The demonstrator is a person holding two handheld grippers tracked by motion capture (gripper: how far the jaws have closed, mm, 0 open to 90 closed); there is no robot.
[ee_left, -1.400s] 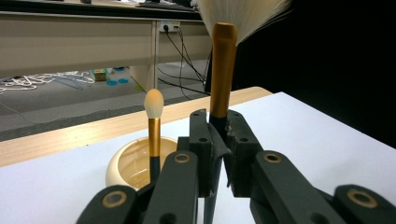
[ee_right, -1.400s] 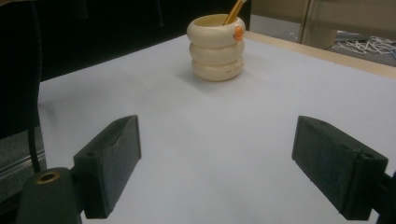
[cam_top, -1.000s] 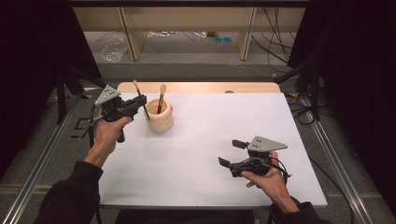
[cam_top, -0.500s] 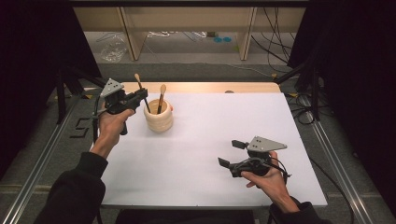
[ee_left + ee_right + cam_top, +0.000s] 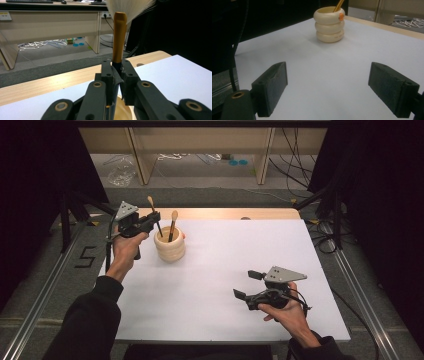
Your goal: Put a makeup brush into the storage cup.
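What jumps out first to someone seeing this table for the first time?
The cream ringed pot near the white table's far left corner, with a brush standing in it. The left gripper pinches a second brush above the pot, while the right gripper waits open near the front.

glossy cream ribbed holder point(image 5: 169, 247) on the matt white table point(image 5: 240, 260); beside it, a smooth wooden-handled brush point(image 5: 119, 37) with soft pale bristles.

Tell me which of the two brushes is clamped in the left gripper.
The brush nearer the table's left edge: the left gripper is shut on its handle above the cup. The other brush stands free in the cup.
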